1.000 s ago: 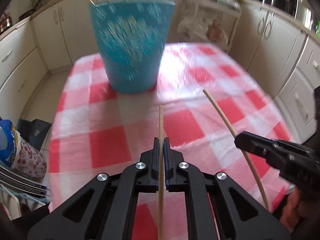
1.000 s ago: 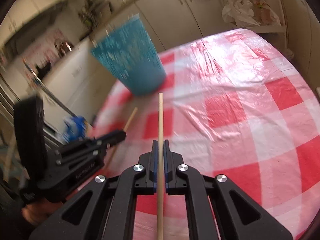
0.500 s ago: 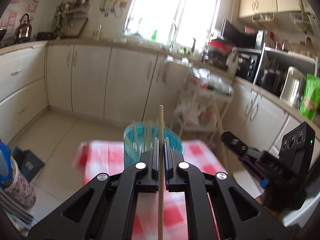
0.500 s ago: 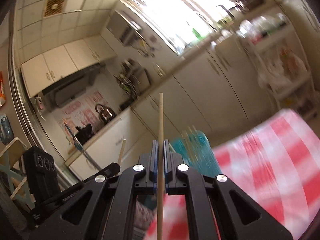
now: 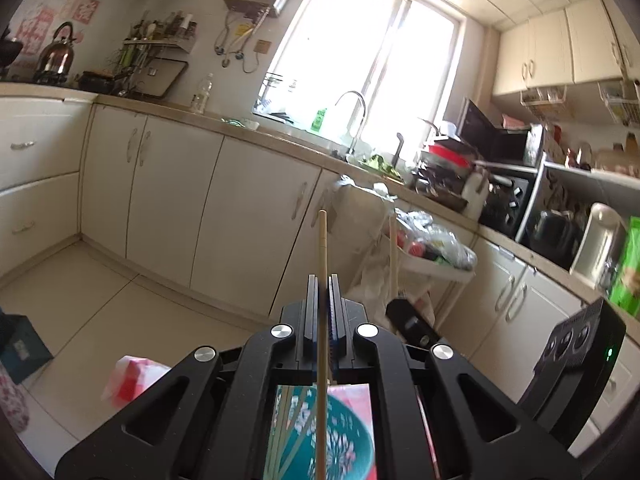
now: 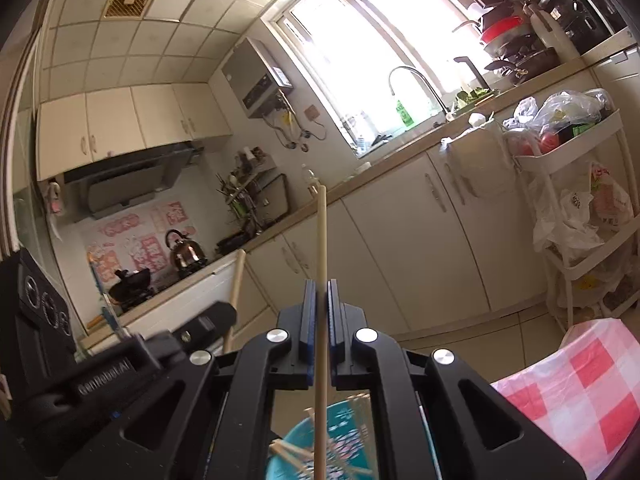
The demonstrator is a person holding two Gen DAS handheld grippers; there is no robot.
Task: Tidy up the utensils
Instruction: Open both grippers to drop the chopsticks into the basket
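One wooden chopstick (image 5: 322, 248) is clamped in the left gripper (image 5: 322, 312), jaws pinched tight on it; a second chopstick (image 6: 321, 236) is pinched the same way in the right gripper (image 6: 320, 316). Both are held above the teal cup (image 6: 344, 440), seen blurred, with more sticks in it, on the red-checked tablecloth (image 6: 580, 392).

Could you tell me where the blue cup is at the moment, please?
In both wrist views the blue cup sits at the bottom centre, below the shut grippers, on the checked tablecloth.
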